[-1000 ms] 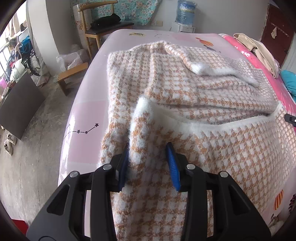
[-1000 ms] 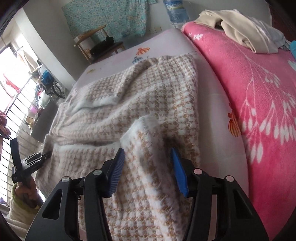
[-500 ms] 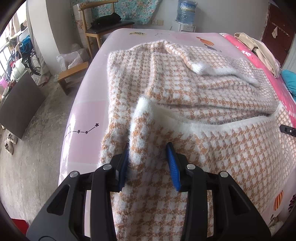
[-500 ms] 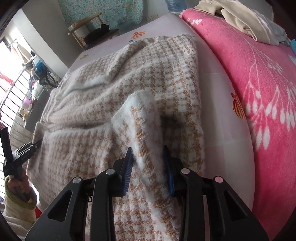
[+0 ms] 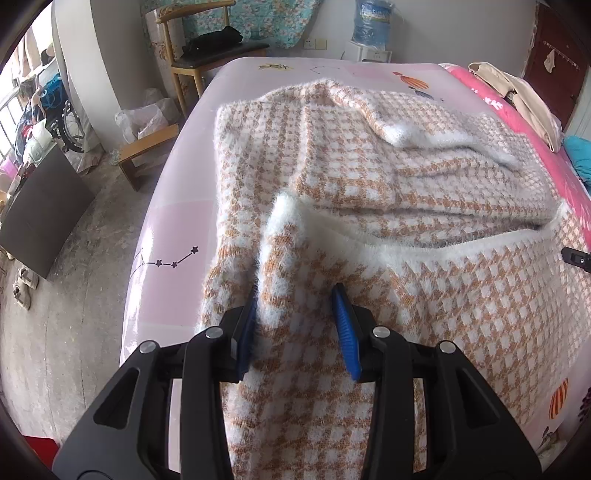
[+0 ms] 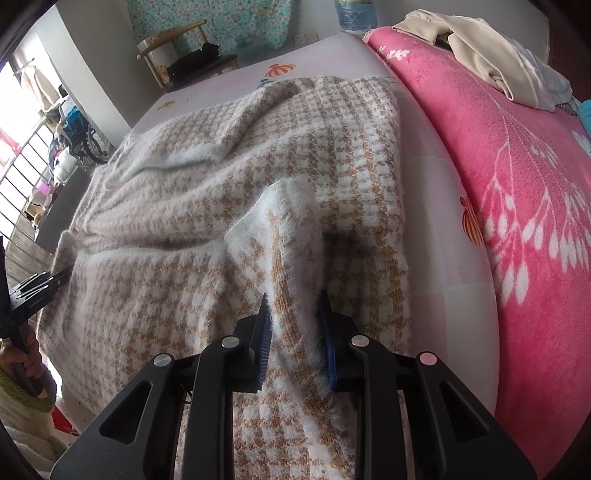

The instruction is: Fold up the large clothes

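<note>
A large fuzzy garment in an orange-and-white check point(image 5: 369, 177) lies spread on the pink bed sheet point(image 5: 173, 236); it also shows in the right wrist view point(image 6: 221, 192). My left gripper point(image 5: 297, 325) straddles a raised white-edged corner of the near hem point(image 5: 284, 229), its blue pads still apart on either side of the fold. My right gripper point(image 6: 295, 328) is shut on the other raised hem corner point(image 6: 284, 221). The near hem is folded over onto the garment's body. The left gripper also appears at the left edge of the right wrist view point(image 6: 37, 291).
A bright pink blanket point(image 6: 517, 184) covers the bed's right side, with cream clothes point(image 6: 480, 48) piled on it. A wooden chair point(image 5: 207, 55), a low stool point(image 5: 147, 147) and a water jug point(image 5: 373, 22) stand beyond the bed. Bare floor lies to the left.
My right gripper has closed from wide open onto the raised hem corner and lifted it slightly. My left gripper has barely moved, its pads a little closer around its fold.
</note>
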Demonstrator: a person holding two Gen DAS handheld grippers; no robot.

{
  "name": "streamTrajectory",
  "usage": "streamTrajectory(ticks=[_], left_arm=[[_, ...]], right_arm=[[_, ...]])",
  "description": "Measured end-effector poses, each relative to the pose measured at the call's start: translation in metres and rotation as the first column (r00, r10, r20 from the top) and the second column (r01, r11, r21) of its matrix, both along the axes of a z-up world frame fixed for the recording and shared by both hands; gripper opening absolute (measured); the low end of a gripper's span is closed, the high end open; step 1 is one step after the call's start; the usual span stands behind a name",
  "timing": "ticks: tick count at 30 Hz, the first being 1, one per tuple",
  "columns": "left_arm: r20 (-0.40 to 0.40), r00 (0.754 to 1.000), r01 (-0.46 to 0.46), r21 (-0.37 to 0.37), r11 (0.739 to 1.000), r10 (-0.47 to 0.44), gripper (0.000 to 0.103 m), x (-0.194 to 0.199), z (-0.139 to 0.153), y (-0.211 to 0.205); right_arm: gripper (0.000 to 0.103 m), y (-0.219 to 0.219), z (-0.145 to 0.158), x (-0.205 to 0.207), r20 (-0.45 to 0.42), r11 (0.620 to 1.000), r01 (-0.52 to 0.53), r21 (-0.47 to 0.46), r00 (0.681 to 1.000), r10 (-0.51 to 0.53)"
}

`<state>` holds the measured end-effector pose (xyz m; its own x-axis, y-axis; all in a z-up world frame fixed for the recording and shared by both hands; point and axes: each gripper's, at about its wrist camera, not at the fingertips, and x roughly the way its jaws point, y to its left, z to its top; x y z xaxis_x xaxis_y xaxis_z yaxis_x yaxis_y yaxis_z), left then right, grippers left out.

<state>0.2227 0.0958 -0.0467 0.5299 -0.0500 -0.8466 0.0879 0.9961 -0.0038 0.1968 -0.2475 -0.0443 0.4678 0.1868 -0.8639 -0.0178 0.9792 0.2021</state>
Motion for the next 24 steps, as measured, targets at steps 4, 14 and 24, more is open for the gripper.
streamTrajectory(ticks=[4,14,24], left_arm=[[0.000,1.000,0.000,0.000,1.000,0.000,0.038,0.0001,0.0001,0.0005],[-0.001,1.000,0.001,0.002,1.000,-0.001,0.038,0.0001,0.0003,0.0007],[-0.002,1.000,0.001,0.006,1.000,-0.001,0.038,0.0003,0.0008,-0.0002]], right_arm=[[0.023,0.0002,0.0002,-0.0003,-0.001,1.000,0.002,0.000,1.000,-0.002],[0.023,0.0001,-0.0001,-0.0002,-0.002,1.000,0.000,0.001,1.000,0.000],[0.023,0.0006,0.0000,0.0005,-0.002,1.000,-0.001,-0.001,1.000,0.001]])
